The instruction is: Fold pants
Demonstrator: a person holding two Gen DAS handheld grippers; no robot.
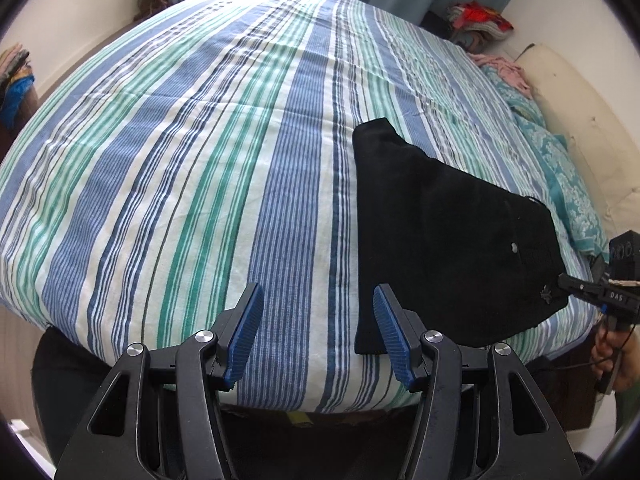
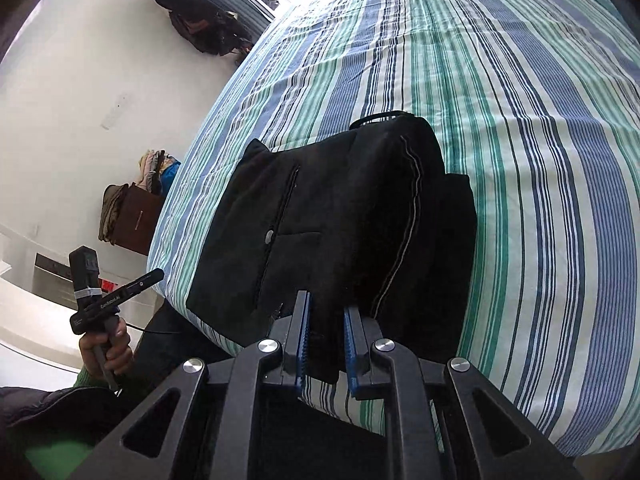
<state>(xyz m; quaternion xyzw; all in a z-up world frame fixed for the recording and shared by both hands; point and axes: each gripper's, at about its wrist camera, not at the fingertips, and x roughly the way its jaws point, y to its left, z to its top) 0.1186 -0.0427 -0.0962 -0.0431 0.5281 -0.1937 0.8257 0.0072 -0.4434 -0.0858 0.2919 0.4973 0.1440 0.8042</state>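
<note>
Your right tongs (image 2: 325, 320) are pinching the near edge of the black pants (image 2: 332, 216), their blue pads closed on a fold of the dark fabric with only the cloth's thickness between them. The pants are lying folded into a compact bundle on the striped bed (image 2: 520, 128), close to its near edge, with a grey seam line running down one side and a small pale button showing near a pocket slit. In the left wrist view, the same pants (image 1: 448, 240) are sitting on the right part of the bed (image 1: 200, 160), and your right tongs (image 1: 560, 280) are touching their right-hand corner.

Your left tongs (image 1: 318, 320) are hanging open over the bed's near edge, gripping nothing; the striped sheet is showing between the blue pads, and the right pad is overlapping the pants' lower left corner, though you cannot tell whether it is touching. Your left hand (image 2: 106, 348) is gripping that tool's handle out beyond the bed's side.
</note>
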